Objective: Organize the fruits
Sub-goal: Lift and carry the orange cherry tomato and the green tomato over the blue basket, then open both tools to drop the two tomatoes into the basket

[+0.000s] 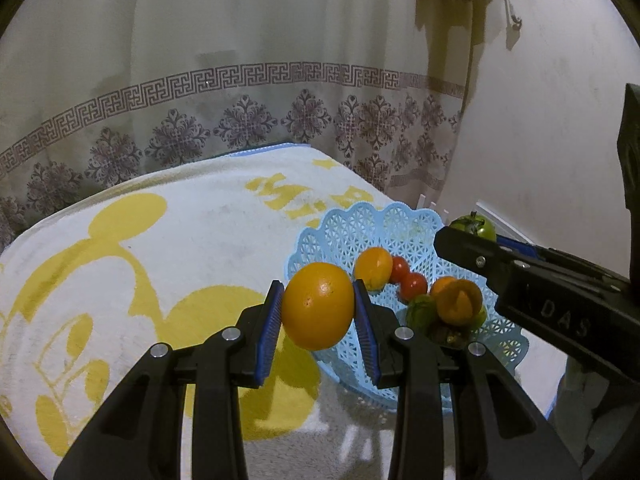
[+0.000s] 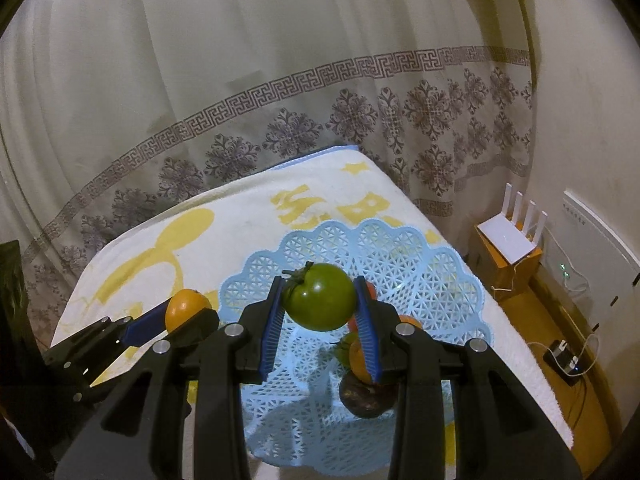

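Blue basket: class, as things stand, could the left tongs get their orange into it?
Probably yes. The left tongs grip the orange just beside the blue basket, whose near side looks free; the right tongs, holding a green tomato, hover further over.

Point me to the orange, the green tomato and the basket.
orange [image 1: 319,306]: left wrist view, middle of its peel, between the fingers.
green tomato [image 2: 320,298]: right wrist view, middle of its skin.
basket [image 2: 400,248]: right wrist view, far lattice wall.

Both wrist cameras look steeply down, close over the blue basket, left view from its left, sharing it.
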Motion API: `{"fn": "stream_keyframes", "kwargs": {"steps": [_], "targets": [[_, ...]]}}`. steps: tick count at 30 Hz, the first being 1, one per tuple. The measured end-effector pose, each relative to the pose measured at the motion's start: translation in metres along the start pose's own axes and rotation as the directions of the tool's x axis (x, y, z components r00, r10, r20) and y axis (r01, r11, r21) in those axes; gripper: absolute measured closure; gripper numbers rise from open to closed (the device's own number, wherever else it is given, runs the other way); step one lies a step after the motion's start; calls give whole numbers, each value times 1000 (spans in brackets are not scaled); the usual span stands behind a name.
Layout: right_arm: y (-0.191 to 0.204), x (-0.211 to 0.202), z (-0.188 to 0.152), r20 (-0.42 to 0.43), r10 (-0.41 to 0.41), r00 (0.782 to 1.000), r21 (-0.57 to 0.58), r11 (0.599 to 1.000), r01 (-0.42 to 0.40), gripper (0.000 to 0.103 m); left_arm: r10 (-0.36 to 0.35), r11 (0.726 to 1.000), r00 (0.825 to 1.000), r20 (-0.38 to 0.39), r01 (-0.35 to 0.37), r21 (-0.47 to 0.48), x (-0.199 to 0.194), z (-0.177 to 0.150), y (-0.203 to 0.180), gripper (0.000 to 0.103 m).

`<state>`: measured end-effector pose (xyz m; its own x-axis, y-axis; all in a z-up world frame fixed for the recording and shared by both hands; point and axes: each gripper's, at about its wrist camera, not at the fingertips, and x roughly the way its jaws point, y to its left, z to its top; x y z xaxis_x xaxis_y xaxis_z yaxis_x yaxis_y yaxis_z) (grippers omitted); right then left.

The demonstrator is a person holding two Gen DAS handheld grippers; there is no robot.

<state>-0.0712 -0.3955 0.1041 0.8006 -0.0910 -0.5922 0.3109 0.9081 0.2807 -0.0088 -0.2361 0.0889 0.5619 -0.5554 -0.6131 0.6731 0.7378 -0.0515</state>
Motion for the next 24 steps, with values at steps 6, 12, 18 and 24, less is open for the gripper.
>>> {"fn": "stream_keyframes", "kwargs": {"steps": [6,12,18,24], "targets": [[-3,10,-4,-25,-13,1000,1,1000,13,68,-10,1000,1000,-16,10,13,6,-4,-3,68],[-7,20,-6,-54,-25,998,4,1000,25,68,-17,999,1000,-25,18,38,10,-9,-10,68],[-10,24,-6,-61,-33,998,8,999,33,68,-34,998,998,-44,37,50,17,-13,-14,68],[-9,26,-8,-68,-34,997,3,999,34,68,-33,998,999,-43,35,55,17,-13,-14,68]]}}
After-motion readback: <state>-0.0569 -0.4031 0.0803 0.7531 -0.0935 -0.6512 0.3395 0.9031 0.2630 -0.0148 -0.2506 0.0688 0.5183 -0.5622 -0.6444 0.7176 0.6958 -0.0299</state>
